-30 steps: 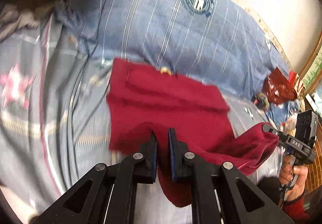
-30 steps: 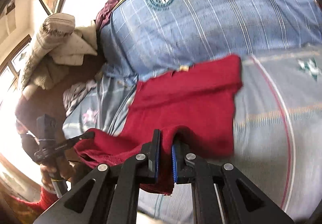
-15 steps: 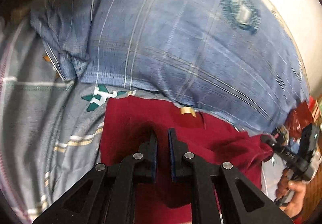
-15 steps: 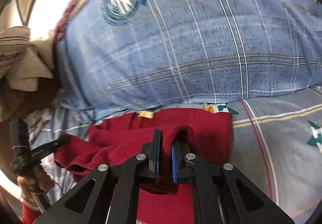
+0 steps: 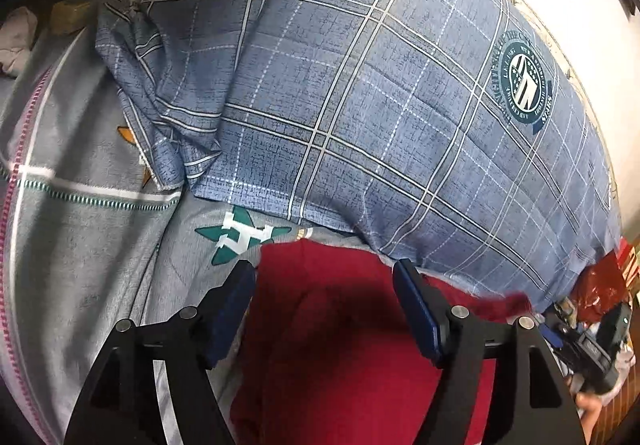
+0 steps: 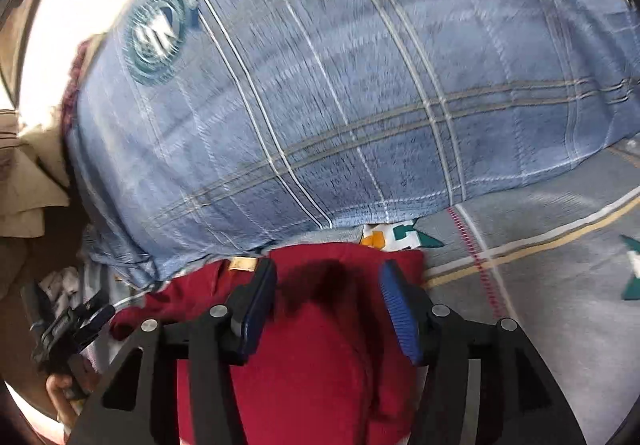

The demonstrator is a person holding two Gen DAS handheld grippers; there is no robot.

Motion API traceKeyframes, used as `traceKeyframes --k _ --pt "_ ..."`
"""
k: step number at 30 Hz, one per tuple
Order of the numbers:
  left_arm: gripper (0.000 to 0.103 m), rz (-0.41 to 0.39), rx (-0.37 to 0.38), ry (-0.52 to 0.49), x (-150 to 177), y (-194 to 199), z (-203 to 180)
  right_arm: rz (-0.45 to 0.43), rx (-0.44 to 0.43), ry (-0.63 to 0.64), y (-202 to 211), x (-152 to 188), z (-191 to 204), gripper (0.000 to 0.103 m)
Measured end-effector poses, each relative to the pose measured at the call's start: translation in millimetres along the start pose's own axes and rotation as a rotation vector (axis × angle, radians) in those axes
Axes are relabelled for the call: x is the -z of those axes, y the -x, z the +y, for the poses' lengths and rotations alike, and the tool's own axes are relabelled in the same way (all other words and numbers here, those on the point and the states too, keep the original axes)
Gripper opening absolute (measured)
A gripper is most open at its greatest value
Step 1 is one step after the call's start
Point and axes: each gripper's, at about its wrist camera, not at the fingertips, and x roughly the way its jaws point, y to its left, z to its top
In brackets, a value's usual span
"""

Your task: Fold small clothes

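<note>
On the bed [image 5: 80, 245], hard up against the big blue plaid pillow [image 5: 360, 105], lies one small red garment [image 5: 340, 345], its far edge just touching the pillow's lower hem. Both tools hang over it. The left gripper [image 5: 324, 309] has its fingers spread wide with the red cloth lying between them, gripping nothing; the right gripper [image 6: 328, 305] is the same, fingers apart over the other end of the garment, a dark shadow under it. From the right view a tan label [image 6: 243, 263] shows at the garment's far edge, close to the pillow.

To my eye a fold has just been laid down: the cloth looks doubled, thick and rounded near the right gripper, and both tools have let go. The next move likely calls for smoothing that lump flat, or taking fresh hold of one side to fold across, and for keeping clear of the pillow, which crowds the far edge.

Counting: one red garment, one plaid pillow with a round crest [image 5: 524, 81], two grippers, one grey patterned bedsheet. Some beige cloth [image 6: 24, 189] is heaped at the left edge of the right view; I cannot tell how many pieces.
</note>
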Motion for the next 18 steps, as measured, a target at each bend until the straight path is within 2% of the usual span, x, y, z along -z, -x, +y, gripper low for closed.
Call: traceKeyframes --k 3,5,10,12,13,15,18 --pt "0.071 0.014 -0.022 -0.006 7 -7 0 0.002 -0.034 0.060 21 15 10 0.056" --pt "0.071 0.041 -0.033 -0.020 11 -14 1 0.048 -0.027 0.125 15 23 23 0.054" --pt "0.071 0.143 -0.128 -0.066 22 -54 2 0.137 -0.001 0.207 -38 24 51 0.054" --pt "0.070 0.196 -0.195 -0.079 27 -71 6 0.177 0.054 0.218 -71 14 52 0.053" --pt "0.073 0.210 -0.217 -0.077 27 -78 10 0.184 0.128 0.219 -86 8 48 0.053" --pt "0.074 0.219 -0.191 -0.038 24 -85 19 0.189 0.197 0.168 -102 0 32 0.053" --pt "0.074 0.213 -0.193 -0.022 20 -87 19 0.212 0.163 0.058 -114 -2 10 0.052"
